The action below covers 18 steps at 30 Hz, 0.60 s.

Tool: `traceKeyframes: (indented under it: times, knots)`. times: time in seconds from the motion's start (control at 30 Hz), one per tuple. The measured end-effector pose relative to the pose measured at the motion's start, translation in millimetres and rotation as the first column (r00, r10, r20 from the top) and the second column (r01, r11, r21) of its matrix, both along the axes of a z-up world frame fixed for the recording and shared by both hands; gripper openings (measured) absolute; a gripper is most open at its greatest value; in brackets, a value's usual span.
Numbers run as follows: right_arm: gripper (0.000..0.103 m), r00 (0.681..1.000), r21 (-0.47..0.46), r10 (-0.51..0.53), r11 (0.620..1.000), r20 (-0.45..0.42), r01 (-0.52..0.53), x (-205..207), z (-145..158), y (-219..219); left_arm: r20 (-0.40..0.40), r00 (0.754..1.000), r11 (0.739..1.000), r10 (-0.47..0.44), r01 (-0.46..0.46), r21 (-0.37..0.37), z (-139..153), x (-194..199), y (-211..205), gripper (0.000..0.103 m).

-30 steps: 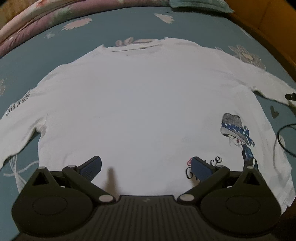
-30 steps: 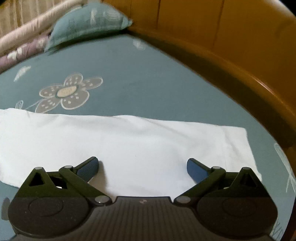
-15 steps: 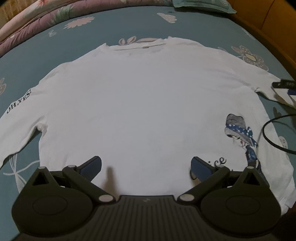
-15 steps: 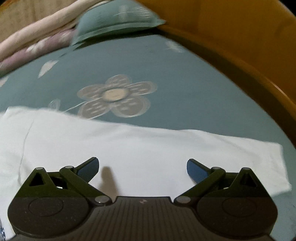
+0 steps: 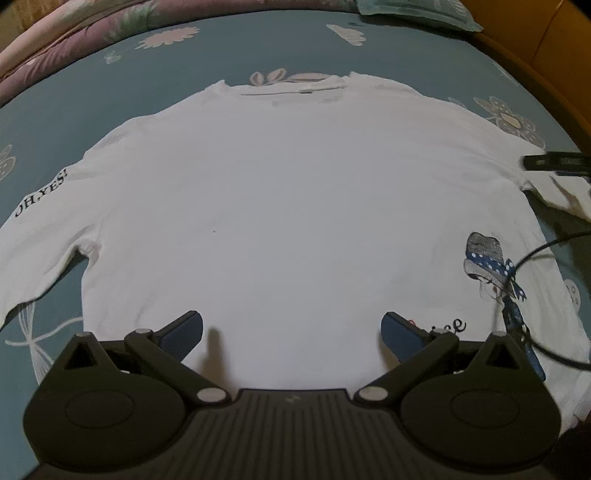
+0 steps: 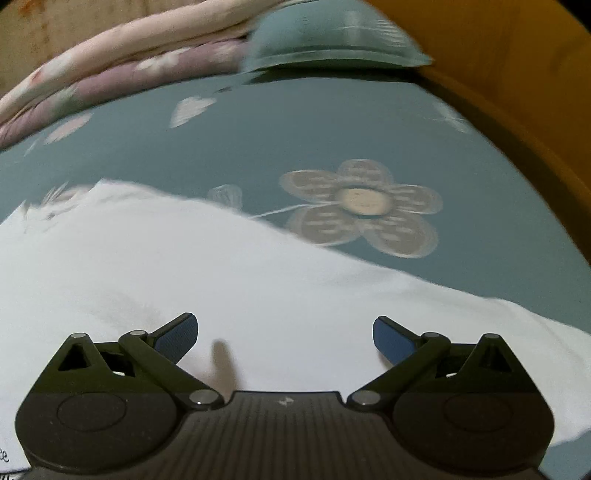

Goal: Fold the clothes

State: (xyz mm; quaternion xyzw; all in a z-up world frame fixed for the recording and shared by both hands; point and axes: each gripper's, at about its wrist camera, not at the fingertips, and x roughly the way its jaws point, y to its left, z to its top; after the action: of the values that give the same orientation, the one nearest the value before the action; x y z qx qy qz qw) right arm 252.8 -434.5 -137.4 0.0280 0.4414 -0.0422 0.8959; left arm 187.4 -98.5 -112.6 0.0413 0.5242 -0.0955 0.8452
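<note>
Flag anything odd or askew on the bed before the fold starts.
One thing: a black cable trails across the white long-sleeve shirt, over its girl-in-hat print near the hem. It could snag a fold. The shirt itself lies flat on the teal bedsheet.

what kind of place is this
Most likely a bedroom, on a bed: a teal flowered sheet covers the surface, a pillow and a rolled quilt lie at the far end, and a white shirt is spread flat.

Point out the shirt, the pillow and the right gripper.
Shirt (image 5: 295,221): left wrist view, mid-chest.
Pillow (image 6: 332,40): right wrist view, its front face.
Right gripper (image 6: 285,334): right wrist view, between its open fingertips.
</note>
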Motion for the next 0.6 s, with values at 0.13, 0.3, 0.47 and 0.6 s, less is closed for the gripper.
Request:
traceKeyframes:
  times: [0.13,0.3,0.47,0.6]
  knots:
    - [0.103,0.998,-0.044,0.054,0.998,-0.026,-0.055,-9.8,-14.5,10.4,-0.018,1.0,1.0,0.004,-0.004,0.022,-4.5,-0.6,5.8,0.102]
    - [0.103,0.999,-0.055,0.014,0.998,-0.036,-0.016,-15.7,3.2,4.7,-0.059,0.998,0.999,0.035,-0.034,0.013,-16.8,1.0,13.9,0.102]
    - [0.103,0.986,-0.003,0.159,0.987,0.053,-0.159,-9.4,27.3,49.8,-0.074,0.997,1.0,0.027,-0.026,0.013,-23.0,2.9,13.9,0.102]
    - [0.103,0.945,0.032,0.324,0.945,0.035,-0.326,-0.5,15.4,97.0,-0.067,0.997,1.0,0.024,-0.025,-0.011,-23.9,1.7,17.6,0.102]
